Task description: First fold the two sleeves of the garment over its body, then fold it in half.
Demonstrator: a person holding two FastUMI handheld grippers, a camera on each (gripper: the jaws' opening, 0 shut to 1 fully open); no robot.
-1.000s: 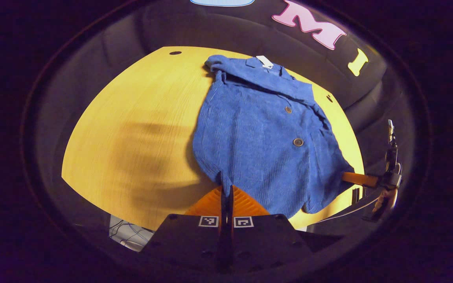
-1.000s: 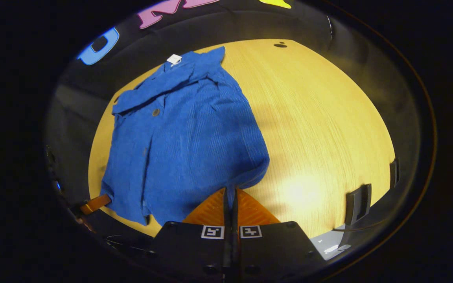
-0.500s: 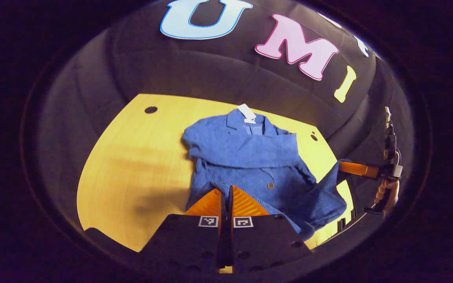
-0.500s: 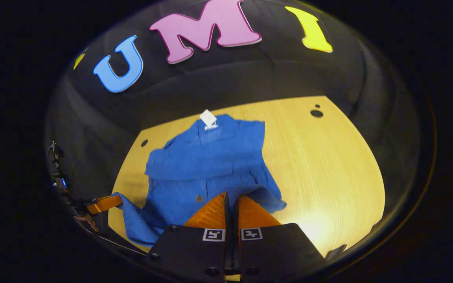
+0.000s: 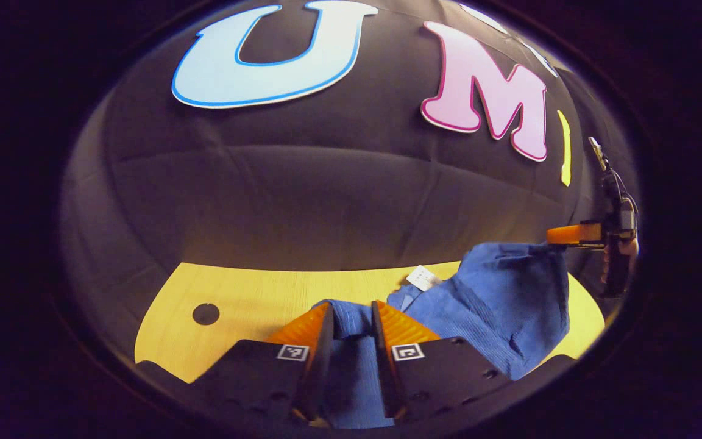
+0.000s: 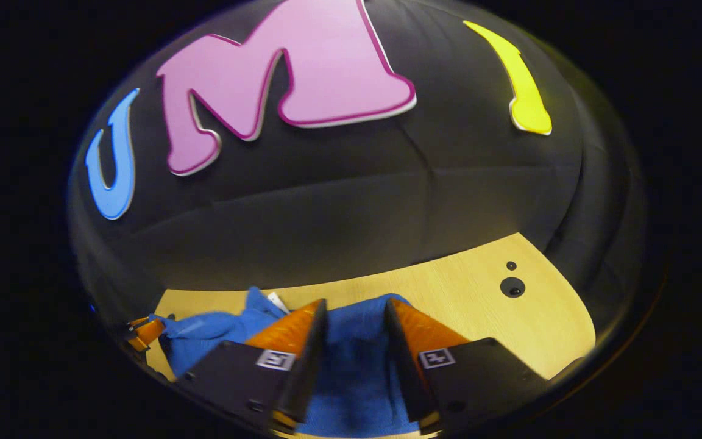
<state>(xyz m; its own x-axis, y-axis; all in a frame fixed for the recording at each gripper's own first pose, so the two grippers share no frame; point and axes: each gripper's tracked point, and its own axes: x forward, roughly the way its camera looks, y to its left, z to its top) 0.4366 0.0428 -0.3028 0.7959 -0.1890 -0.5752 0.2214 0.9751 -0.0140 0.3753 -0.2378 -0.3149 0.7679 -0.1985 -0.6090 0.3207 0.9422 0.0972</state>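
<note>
The blue corduroy garment [image 5: 509, 305] lies on the yellow wooden table [image 5: 253, 292], bunched toward the far edge, with its white neck tag [image 5: 423, 277] showing. My left gripper [image 5: 348, 314] is low over it, open, and blue cloth lies in the gap between its fingers. In the left gripper view the right gripper's finger [image 5: 570, 233] touches a raised edge of the cloth at far right. In the right gripper view my right gripper [image 6: 354, 311] is also open over the garment [image 6: 354, 360], with the left gripper [image 6: 141, 332] at the far left.
The booth's black cloth wall rises just behind the table's far edge. A round hole [image 5: 205, 313] is in the tabletop left of the garment, and another hole [image 6: 512, 286] sits at the right. A hand [image 5: 616, 268] holds the right gripper.
Both grippers carried the garment's lower edge up and forward toward the collar, coming down near the far edge. Their fingers, shut on the cloth before, now stand apart.
</note>
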